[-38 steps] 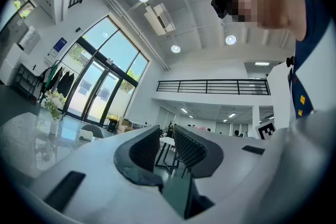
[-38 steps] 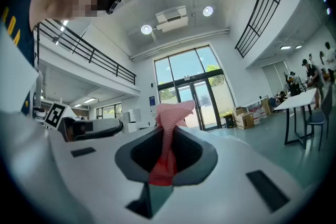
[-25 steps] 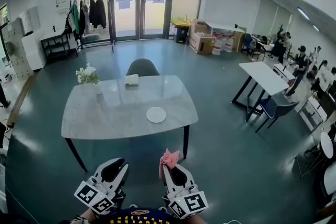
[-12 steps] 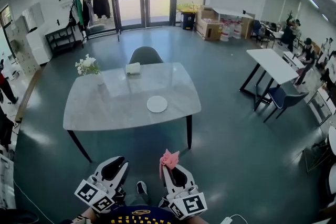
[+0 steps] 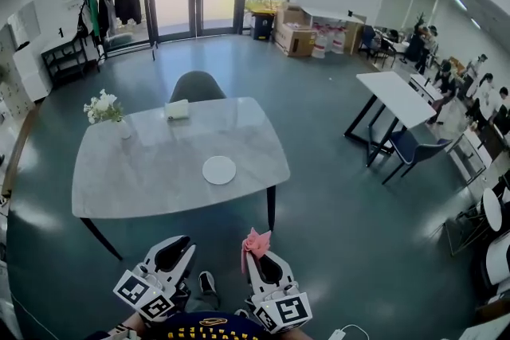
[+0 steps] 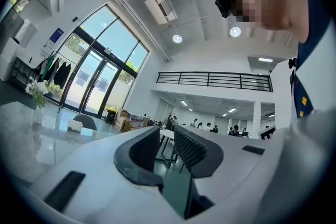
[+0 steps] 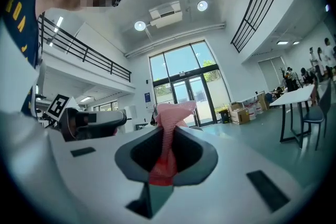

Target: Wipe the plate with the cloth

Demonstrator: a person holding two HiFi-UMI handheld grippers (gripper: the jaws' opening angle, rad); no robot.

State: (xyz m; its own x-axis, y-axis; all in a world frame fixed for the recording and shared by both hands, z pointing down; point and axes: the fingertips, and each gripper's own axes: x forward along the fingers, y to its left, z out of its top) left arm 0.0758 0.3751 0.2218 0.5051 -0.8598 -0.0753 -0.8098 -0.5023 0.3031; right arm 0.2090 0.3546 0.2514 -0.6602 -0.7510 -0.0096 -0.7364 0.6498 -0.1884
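Observation:
A small round white plate (image 5: 219, 170) lies near the front edge of the grey marble table (image 5: 143, 171), well ahead of me across the floor. Both grippers are held low and close to my body, far short of the table. My right gripper (image 5: 255, 252) is shut on a pink cloth (image 5: 256, 240), which sticks up from between its jaws. The right gripper view shows the cloth (image 7: 173, 113) pinched in the right gripper (image 7: 169, 134). My left gripper (image 5: 172, 253) holds nothing. The left gripper view shows a narrow gap between the left gripper's (image 6: 167, 136) jaws.
On the table's far side stand a vase of white flowers (image 5: 103, 107) and a white box (image 5: 177, 109), with a grey chair (image 5: 195, 85) behind. To the right are a white table (image 5: 396, 99), a blue chair (image 5: 414, 151) and several people.
The head view has shifted, so the table and plate now sit further left in it. Both grippers keep the same pose, the cloth still in the right one.

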